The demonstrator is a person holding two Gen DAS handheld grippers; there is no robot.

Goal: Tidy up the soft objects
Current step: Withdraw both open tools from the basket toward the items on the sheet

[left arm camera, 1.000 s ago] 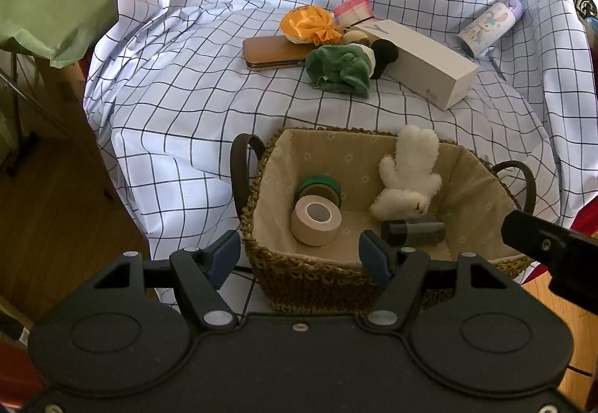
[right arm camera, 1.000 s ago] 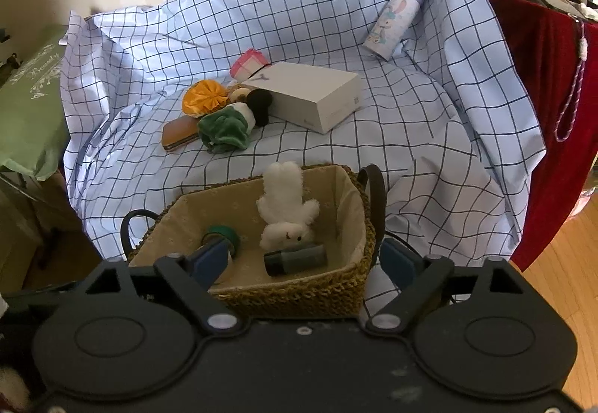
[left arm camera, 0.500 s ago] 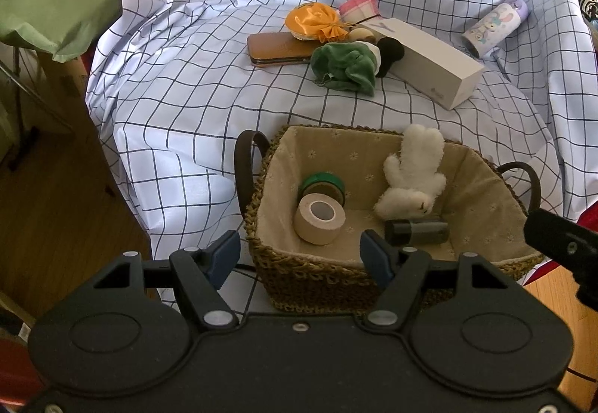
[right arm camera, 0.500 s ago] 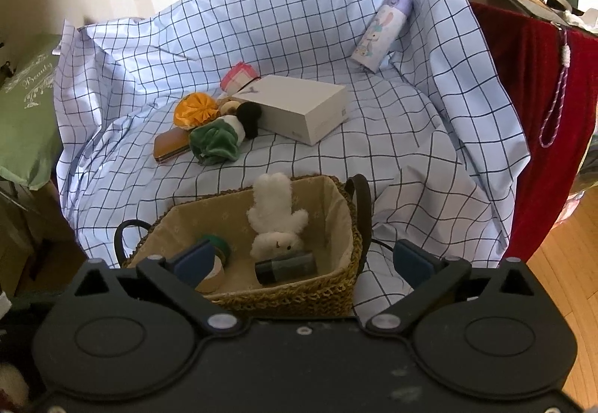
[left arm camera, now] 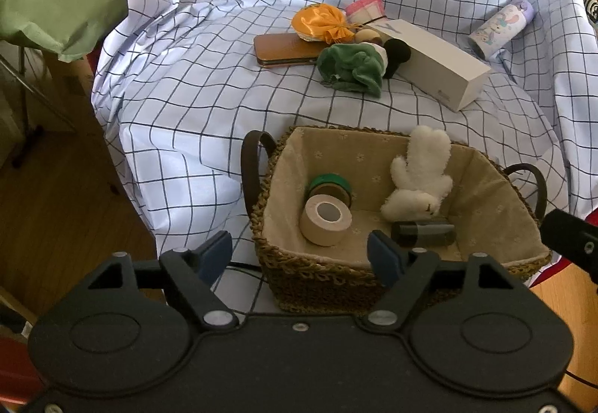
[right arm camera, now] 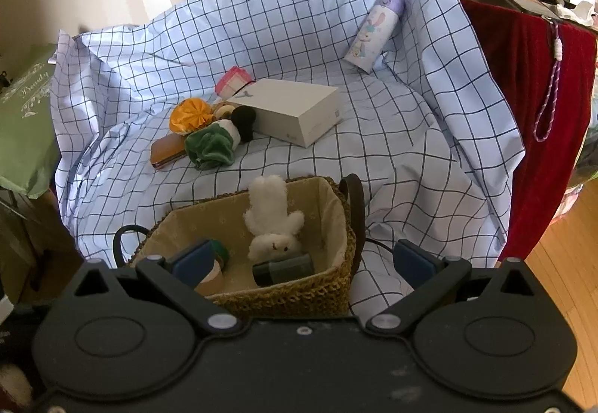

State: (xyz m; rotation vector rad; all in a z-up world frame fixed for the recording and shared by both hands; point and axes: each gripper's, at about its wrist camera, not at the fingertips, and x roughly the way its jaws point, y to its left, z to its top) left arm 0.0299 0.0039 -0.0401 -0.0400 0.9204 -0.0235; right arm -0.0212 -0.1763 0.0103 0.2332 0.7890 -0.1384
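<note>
A: My left gripper (left arm camera: 301, 254) has just been opening, nothing between its jaws. My right gripper (right arm camera: 304, 261) gapes wide, empty too.
B: The soft toy?
A: White plush (left arm camera: 418, 175) sits in the basket (left arm camera: 317, 274). The green cloth (right arm camera: 22, 102) reads "Beauty".

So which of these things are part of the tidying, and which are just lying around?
Part of the job: white plush rabbit, green plush, orange fabric pouch, woven basket.

Just lying about: white box, brown case, tape rolls, cartoon-print bottle.
</note>
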